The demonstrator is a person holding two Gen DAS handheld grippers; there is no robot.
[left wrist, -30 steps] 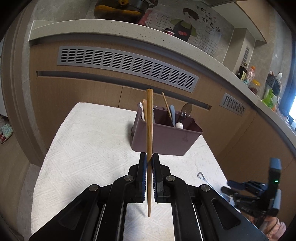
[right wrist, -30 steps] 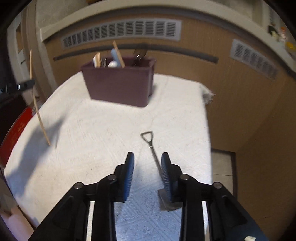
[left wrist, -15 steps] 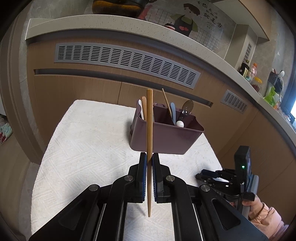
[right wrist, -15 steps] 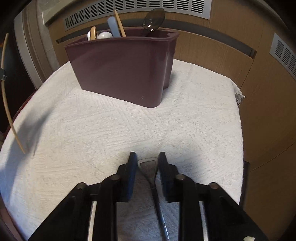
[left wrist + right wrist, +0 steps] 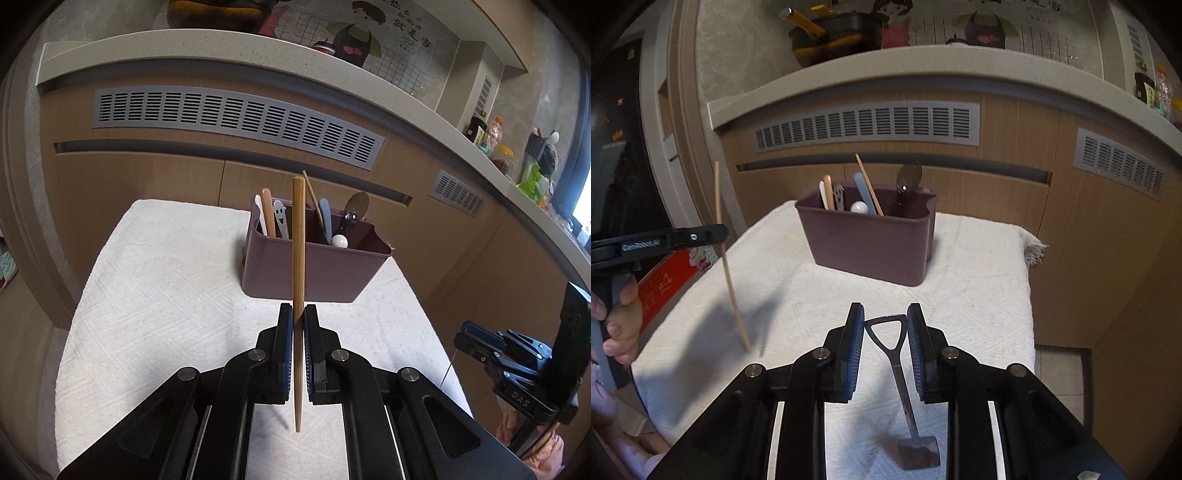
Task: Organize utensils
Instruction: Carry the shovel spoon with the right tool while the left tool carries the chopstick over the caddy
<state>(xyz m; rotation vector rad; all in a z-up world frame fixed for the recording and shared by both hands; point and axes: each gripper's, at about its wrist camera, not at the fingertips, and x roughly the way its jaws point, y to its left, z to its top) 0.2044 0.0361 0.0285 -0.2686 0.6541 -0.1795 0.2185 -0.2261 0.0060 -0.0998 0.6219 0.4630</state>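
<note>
My left gripper (image 5: 298,325) is shut on a wooden chopstick (image 5: 297,258) and holds it upright above the white cloth, in front of the maroon utensil holder (image 5: 310,269). The holder contains several spoons and sticks. My right gripper (image 5: 885,325) is shut on the triangular handle of a small metal shovel-shaped spoon (image 5: 899,373), lifted off the cloth with its blade hanging down. In the right wrist view the holder (image 5: 868,243) stands ahead, and the left gripper (image 5: 713,233) with the chopstick (image 5: 726,266) is at the left.
A white textured cloth (image 5: 159,295) covers the small table, whose right edge (image 5: 1030,295) drops to the floor. Wooden cabinet fronts with grey vents (image 5: 236,118) and a counter stand behind. A red box (image 5: 665,284) sits left of the table.
My right gripper closed on the shovel spoon's handle and lifted it off the cloth, pulling back from the holder. My left gripper kept the chopstick upright, nearly still.
</note>
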